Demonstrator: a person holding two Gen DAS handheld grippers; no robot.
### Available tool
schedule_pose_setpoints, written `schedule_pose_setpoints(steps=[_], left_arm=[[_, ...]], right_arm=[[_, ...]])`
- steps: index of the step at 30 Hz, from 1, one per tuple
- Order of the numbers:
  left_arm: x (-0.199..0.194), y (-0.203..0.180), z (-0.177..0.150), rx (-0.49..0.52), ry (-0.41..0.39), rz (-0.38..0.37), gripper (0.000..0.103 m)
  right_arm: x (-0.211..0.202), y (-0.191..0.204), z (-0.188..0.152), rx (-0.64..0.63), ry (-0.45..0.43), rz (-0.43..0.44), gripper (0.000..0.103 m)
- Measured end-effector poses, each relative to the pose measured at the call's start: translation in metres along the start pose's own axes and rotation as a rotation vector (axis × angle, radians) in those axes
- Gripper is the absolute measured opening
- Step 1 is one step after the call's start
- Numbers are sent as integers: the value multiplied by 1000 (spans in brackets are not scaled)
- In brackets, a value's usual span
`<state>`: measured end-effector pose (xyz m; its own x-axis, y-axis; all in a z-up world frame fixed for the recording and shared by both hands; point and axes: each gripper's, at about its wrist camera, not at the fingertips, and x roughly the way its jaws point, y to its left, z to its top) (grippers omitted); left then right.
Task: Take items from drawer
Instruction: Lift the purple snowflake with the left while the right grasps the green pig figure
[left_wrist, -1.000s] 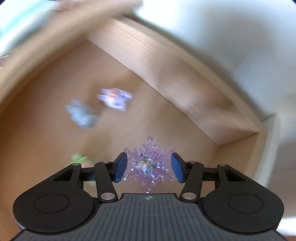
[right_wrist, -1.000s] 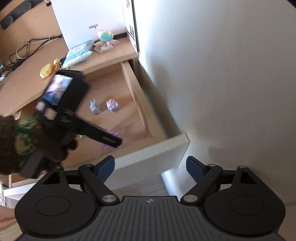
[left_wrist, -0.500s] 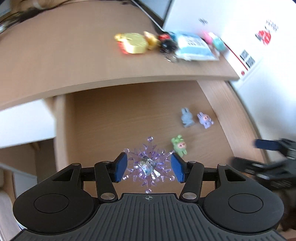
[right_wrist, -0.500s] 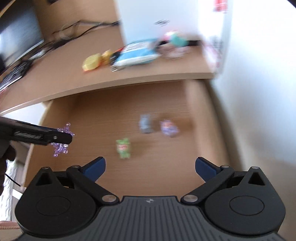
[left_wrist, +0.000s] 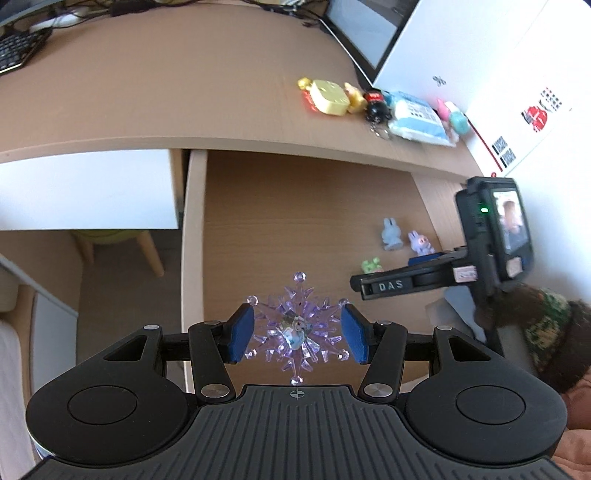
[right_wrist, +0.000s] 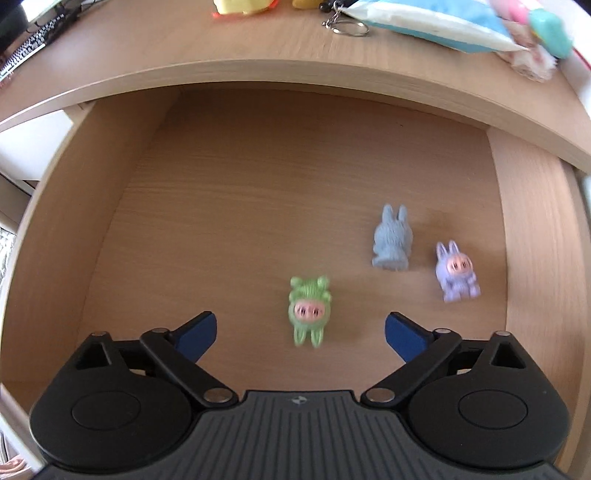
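The left gripper (left_wrist: 297, 338) pinches a purple snowflake (left_wrist: 295, 328) up above the drawer (right_wrist: 66, 206). The right gripper (right_wrist: 300, 332) hangs over the drawer floor, its spread jaws closing, with a green bunny (right_wrist: 309, 310) lying between them, untouched. A grey bunny (right_wrist: 392, 240) and a purple bunny (right_wrist: 456, 275) sit near the drawer's right wall, leaving the left side bare.

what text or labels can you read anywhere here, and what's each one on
"DAS": white letters on the black finger of the right gripper.
Red logo and black code squares on the white box: too small to read.
Print on the blue-and-white packet: blurred.
Small sticker on the gripper's camera mount: unreadable.
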<state>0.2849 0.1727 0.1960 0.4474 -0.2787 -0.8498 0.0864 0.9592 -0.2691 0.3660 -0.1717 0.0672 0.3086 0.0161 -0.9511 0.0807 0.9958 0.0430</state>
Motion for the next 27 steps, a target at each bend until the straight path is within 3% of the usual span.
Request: schedule_pose_setpoints(steps=[5, 7, 11, 18, 27], left_arm=[[4, -1, 4, 3, 9, -6, 57], [8, -3, 5, 10, 18, -13, 57], [16, -6, 7, 22, 41, -37, 57], [28, -18, 9, 51, 71, -76, 57], [41, -44, 20, 125, 77, -121, 57]], right_arm=[[19, 4, 11, -39, 34, -1, 73], [25, 5, 12, -37, 49, 4, 49], [21, 8, 8, -49, 52, 18, 29], [-12, 19, -9, -63, 9, 36, 27], [-82, 25, -33, -26, -113, 52, 27]])
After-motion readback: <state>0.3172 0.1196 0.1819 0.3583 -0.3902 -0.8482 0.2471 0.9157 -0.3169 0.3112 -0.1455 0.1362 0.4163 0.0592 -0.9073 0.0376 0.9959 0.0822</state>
